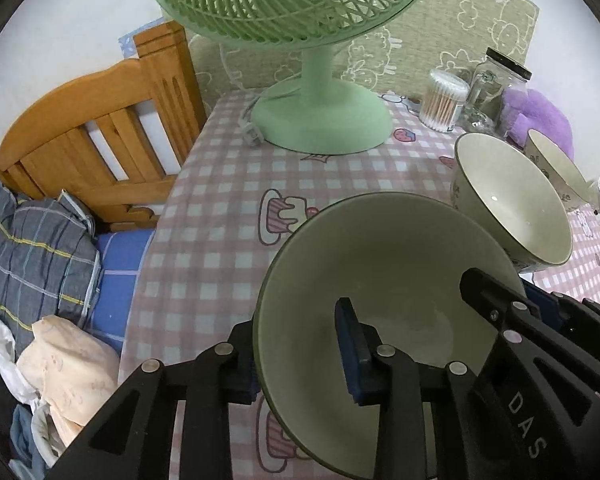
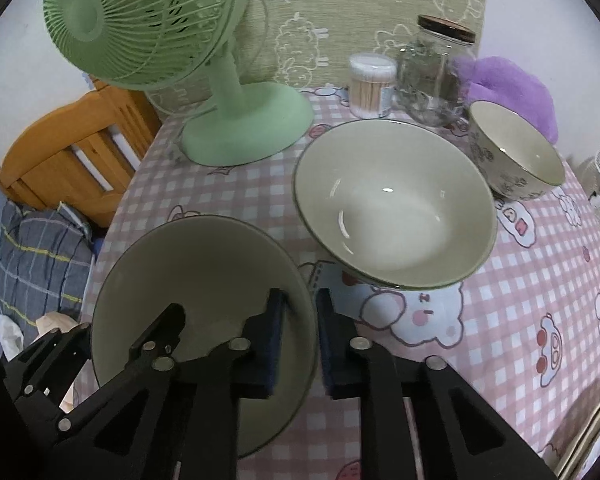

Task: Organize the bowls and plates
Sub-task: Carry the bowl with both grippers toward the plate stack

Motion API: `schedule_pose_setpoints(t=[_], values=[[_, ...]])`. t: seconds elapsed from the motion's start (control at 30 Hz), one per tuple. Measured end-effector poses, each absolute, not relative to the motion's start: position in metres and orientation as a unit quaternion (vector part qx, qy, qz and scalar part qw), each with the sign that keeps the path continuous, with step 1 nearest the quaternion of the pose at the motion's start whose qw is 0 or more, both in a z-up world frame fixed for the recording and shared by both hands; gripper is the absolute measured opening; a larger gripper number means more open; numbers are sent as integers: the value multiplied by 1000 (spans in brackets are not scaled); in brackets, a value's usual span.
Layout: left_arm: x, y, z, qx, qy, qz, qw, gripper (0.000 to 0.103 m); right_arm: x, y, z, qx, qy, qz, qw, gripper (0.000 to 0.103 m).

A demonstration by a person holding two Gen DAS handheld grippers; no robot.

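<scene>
A large pale-green bowl (image 1: pixel 380 260) (image 2: pixel 204 264) sits near the front left of the checked tablecloth (image 2: pixel 520 300). My left gripper (image 1: pixel 296 320) (image 2: pixel 130 320) straddles its left rim, one finger inside and one outside, and is shut on it. The right gripper (image 2: pixel 300 296) (image 1: pixel 504 284) is shut on the opposite rim, its pads pinching the wall. Just behind stands a second large bowl (image 2: pixel 396 208) (image 1: pixel 512 208). A smaller patterned bowl (image 2: pixel 516 156) (image 1: pixel 556 164) is further back right.
A green desk fan (image 1: pixel 324 120) (image 2: pixel 244 132) fills the back left of the table. A cotton-swab tub (image 2: pixel 372 84), a glass jar (image 2: pixel 436 76) and a purple plush (image 2: pixel 508 84) line the back. A wooden headboard (image 1: pixel 100 136) and bedding (image 1: pixel 40 248) lie past the left edge.
</scene>
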State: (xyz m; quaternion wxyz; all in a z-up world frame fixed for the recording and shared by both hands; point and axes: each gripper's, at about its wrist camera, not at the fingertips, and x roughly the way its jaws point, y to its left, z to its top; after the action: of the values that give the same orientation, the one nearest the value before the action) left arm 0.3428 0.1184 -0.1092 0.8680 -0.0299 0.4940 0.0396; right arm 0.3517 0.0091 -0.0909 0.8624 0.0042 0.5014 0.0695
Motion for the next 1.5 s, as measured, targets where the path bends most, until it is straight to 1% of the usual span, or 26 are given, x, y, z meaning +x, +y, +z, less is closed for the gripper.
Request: schedule_pose_setpoints(t=[0.07,0.17,0.5,0.63,0.97,1.23,1.5], values=[[342,119,-109,-27,495,46,867,25,351,10,-90,3,503,69,862,18],[339,117,-107,-20,496,44,867,23,348,9,-89,1,504,68,861,18],[309,96,-100,-15,502,11,864,24,316,-7,-77,-7,507,46,861,18],[291,82,-94,-2,499,2,866,23,296,-21,-72,3,509,34,860,18],[240,51,-81,-10,505,5,863,23,237,-54,-52,9,511,31,859,18],[205,8,-75,-4,514,5,858,24,201,-95,-44,11,519,36,854,18],[181,-30,-82,-5,523,11,852,24,176,-134,-48,5,525,44,850,18]])
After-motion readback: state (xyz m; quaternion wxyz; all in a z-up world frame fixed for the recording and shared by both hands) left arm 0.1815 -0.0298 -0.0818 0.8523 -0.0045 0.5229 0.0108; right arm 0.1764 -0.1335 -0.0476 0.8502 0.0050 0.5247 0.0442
